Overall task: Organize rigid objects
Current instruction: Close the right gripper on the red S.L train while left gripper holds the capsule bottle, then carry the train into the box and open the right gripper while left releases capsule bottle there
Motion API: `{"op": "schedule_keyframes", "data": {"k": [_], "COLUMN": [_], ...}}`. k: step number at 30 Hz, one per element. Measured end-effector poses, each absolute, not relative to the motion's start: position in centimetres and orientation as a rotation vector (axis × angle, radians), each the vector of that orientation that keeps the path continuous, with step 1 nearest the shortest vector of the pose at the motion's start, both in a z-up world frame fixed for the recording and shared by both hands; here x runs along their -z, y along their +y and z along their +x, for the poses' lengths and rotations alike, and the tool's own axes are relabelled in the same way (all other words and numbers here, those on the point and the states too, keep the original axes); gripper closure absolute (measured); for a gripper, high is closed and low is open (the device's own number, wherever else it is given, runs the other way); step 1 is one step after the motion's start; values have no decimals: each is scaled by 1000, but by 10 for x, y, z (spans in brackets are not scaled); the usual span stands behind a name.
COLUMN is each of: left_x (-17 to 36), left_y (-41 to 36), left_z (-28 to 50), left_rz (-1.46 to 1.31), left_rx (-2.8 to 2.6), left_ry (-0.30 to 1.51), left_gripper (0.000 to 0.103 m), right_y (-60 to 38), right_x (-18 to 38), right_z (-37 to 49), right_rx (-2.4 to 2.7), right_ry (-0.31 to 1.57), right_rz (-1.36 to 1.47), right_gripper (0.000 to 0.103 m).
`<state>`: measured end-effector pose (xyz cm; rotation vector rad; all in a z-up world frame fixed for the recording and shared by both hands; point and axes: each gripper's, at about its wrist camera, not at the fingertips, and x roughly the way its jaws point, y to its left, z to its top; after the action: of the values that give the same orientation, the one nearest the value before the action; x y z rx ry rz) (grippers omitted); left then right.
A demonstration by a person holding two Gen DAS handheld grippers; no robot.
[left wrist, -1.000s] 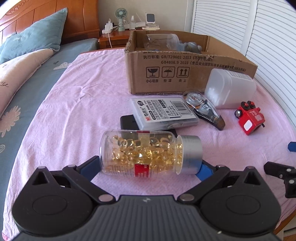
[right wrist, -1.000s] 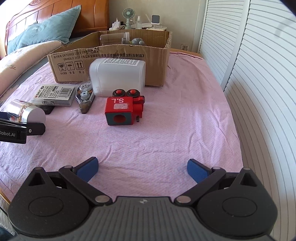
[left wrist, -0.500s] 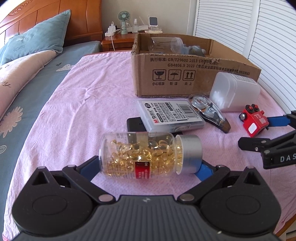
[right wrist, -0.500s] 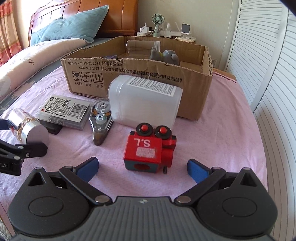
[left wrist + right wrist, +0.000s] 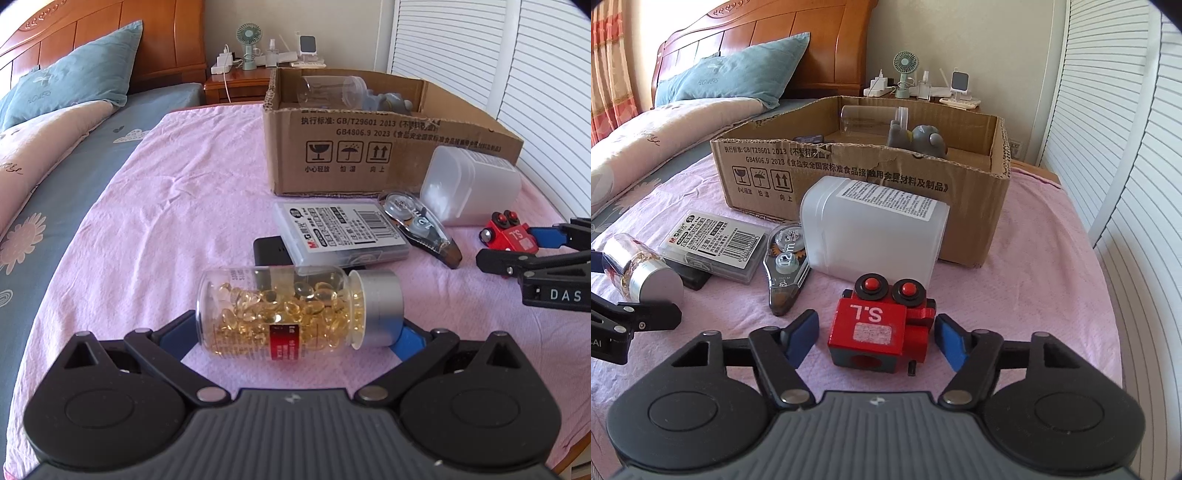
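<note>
My left gripper [image 5: 295,332] is shut on a clear bottle of yellow capsules [image 5: 299,310] with a silver cap, held sideways above the pink sheet; it also shows in the right wrist view [image 5: 639,273]. My right gripper [image 5: 875,336] has its jaws partly closed around a red toy train [image 5: 879,328] marked "S.L", with small gaps on both sides. The train also shows in the left wrist view [image 5: 508,232]. An open cardboard box [image 5: 864,173] stands behind, holding a clear jar [image 5: 868,118] and a grey figure [image 5: 916,138].
On the sheet lie a white plastic container [image 5: 871,229], a correction tape dispenser [image 5: 785,266], a grey lead case [image 5: 713,243] on a black flat object [image 5: 269,251]. Pillows lie at left, a nightstand with a fan [image 5: 905,74] behind, shutters at right.
My right gripper moved forward to the red train and its jaws narrowed around it. My left gripper kept the capsule bottle, shifting slightly.
</note>
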<state>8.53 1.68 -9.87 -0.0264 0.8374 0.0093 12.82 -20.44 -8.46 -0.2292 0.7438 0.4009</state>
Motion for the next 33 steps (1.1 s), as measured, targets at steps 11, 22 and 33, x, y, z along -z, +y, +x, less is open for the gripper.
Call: {"op": "schedule_keyframes", "data": {"k": [11,22,33], "left_x": [99,90,81], "left_y": [15,18,21], "left_z": [82,78,87], "left_rz": [-39,-99,-58], "left_rx": [-38,-48,41], "left_ry": [826,783,816], "left_gripper": [1,1,10], "right_y": [-206,-208,-204], "right_x": [83,84,79], "right_z": [105,105,107], "right_rx": [-290,-289,-284], "right_ry": [722,731,762], "right_rz": [-260,-237,-271], "right_gripper": [46,45,46]}}
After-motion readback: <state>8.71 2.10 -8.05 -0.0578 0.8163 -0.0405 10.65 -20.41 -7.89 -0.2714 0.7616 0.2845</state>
